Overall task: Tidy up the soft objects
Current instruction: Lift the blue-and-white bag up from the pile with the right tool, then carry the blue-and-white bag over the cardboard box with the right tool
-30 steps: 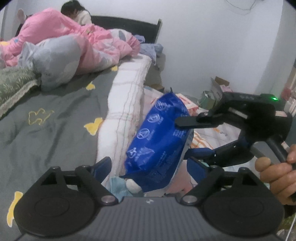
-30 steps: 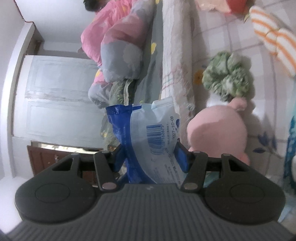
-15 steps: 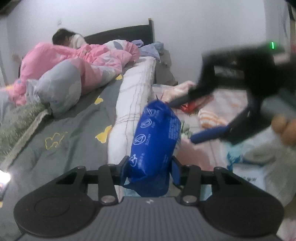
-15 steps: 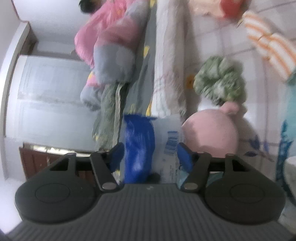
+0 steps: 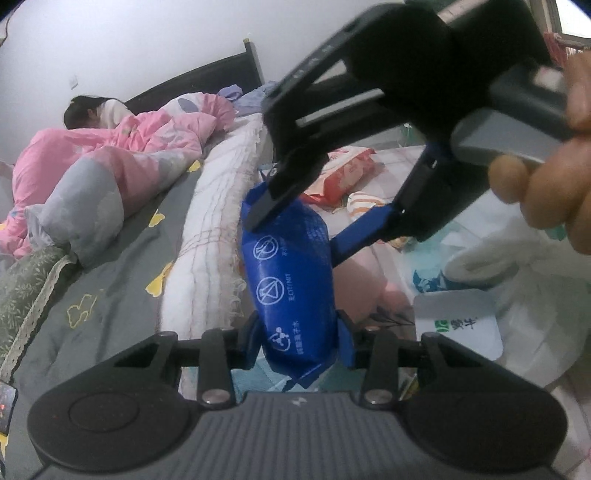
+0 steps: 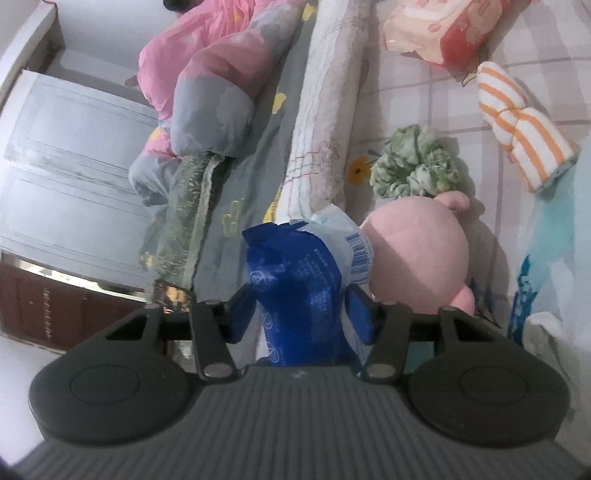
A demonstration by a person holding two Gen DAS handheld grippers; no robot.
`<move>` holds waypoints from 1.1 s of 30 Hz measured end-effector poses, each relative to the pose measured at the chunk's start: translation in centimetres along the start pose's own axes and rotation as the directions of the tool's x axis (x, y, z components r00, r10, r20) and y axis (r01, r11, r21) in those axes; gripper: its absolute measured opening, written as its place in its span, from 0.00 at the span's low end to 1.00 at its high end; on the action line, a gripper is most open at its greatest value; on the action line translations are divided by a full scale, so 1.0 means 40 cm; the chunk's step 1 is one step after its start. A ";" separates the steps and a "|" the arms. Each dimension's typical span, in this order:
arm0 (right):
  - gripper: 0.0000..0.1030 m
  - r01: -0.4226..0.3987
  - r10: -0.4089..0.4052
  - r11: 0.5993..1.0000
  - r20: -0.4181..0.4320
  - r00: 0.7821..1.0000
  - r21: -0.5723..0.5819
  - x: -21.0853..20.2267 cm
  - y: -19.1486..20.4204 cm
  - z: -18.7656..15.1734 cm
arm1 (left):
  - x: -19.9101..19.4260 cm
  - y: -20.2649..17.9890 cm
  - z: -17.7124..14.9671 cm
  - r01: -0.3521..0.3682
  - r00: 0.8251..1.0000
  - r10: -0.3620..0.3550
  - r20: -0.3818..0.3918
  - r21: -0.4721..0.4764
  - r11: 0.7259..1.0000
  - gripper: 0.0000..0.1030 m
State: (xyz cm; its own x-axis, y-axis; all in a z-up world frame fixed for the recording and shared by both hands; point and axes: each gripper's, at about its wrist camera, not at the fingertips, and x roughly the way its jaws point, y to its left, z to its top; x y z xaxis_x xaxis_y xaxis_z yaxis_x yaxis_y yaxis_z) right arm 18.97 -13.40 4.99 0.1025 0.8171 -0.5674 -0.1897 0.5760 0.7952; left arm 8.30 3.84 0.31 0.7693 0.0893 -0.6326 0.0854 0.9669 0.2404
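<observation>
A blue plastic pack [image 5: 291, 284] of soft goods is held in the air beside the bed. My left gripper [image 5: 297, 341] is shut on its near end. My right gripper [image 6: 301, 310] is shut on the other end of the same pack [image 6: 299, 280]; in the left wrist view it reaches in from the upper right, its blue finger [image 5: 365, 236] against the pack. A pink plush toy [image 6: 417, 254] lies on the mat just right of the pack. A green cloth bundle [image 6: 417, 166], an orange-striped towel [image 6: 521, 125] and a pink-red pack [image 6: 436, 29] lie beyond it.
A bed [image 5: 122, 280] with a grey sheet stands at the left, a person under a pink quilt [image 5: 110, 147] lying on it. A white padded roll [image 5: 214, 236] runs along the bed's edge. A white bag [image 5: 517, 288] and a white card [image 5: 458, 325] lie at the right.
My left gripper has closed on the pack's near end and lifted it. My right gripper opened for a moment, then closed on the pack again. The pack now stands narrower and more upright.
</observation>
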 end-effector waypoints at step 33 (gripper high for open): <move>0.32 0.030 -0.031 0.998 0.021 0.999 0.054 -0.058 -0.153 0.041 | 0.104 0.189 0.026 0.421 0.892 -0.449 0.055 -0.465 0.779 0.73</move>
State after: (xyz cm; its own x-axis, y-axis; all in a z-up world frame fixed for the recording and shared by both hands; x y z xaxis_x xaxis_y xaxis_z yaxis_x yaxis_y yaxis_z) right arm 21.49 -18.77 1.80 0.1283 0.7992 -0.5872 -0.1334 0.6006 0.7884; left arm 12.81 11.27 0.26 0.6824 -0.3677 -0.6317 0.0963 0.9019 -0.4210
